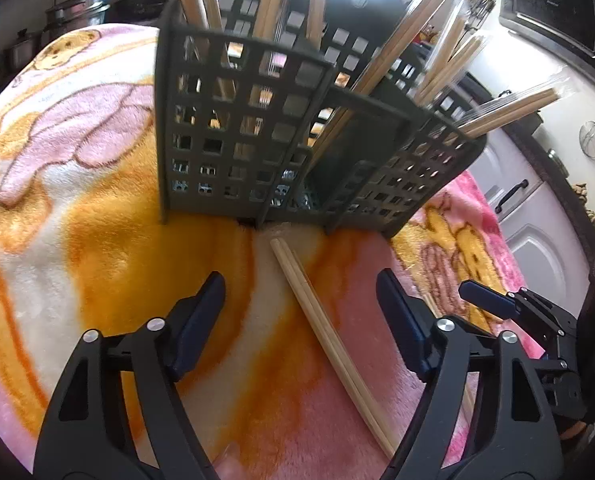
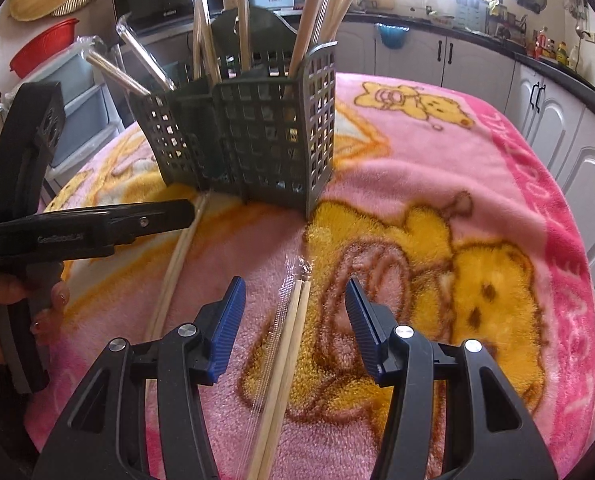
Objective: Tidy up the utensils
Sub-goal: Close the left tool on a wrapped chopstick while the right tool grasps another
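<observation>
While both claws point down at the blanket-covered surface (image 2: 437,152), I note the left claw (image 1: 301,304) spread wide, a bare pair of chopsticks (image 1: 325,340) lying between its fingers, untouched. My right claw (image 2: 295,304) stands about half open over a plastic-wrapped pair of chopsticks (image 2: 289,352), its pads clear of the pair. Both pairs lie flat on the blanket, ends toward the grey slotted utensil holder (image 2: 257,140), which stands upright with many chopsticks in it. Neither claw holds anything.
</observation>
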A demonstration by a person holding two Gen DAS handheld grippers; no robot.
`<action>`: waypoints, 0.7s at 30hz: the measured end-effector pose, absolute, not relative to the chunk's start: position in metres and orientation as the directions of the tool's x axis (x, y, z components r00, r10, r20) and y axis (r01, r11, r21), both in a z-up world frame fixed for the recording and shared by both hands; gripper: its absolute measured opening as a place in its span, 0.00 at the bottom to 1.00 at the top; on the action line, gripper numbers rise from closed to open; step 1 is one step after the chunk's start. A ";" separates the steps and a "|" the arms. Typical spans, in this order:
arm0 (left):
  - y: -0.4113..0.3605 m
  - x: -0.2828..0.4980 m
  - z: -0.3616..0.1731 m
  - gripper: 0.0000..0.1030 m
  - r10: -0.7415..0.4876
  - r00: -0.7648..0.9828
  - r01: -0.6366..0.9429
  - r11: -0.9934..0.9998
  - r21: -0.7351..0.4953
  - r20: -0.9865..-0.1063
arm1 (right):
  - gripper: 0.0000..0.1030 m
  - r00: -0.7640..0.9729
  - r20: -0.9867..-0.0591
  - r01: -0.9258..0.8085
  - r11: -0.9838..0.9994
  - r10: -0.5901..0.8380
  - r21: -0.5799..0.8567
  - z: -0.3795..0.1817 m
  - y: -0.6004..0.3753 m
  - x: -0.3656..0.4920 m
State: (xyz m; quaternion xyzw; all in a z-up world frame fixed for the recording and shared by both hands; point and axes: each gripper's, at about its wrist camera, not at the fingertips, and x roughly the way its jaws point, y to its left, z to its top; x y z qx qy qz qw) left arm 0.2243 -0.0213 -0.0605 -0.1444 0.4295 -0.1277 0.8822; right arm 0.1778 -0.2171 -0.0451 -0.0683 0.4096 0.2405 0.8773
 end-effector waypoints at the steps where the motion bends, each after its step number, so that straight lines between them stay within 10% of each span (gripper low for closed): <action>1: -0.023 0.227 -0.062 0.63 -0.345 0.594 0.097 0.927 -0.361 -0.726 | 0.48 0.542 -0.758 -0.478 0.875 0.364 0.078 -0.047 -0.216 0.180; 21: -0.008 0.239 -0.069 0.19 -0.222 0.603 0.026 0.966 -0.259 -0.766 | 0.44 0.487 -0.810 -0.466 0.881 0.327 0.075 -0.065 -0.193 0.206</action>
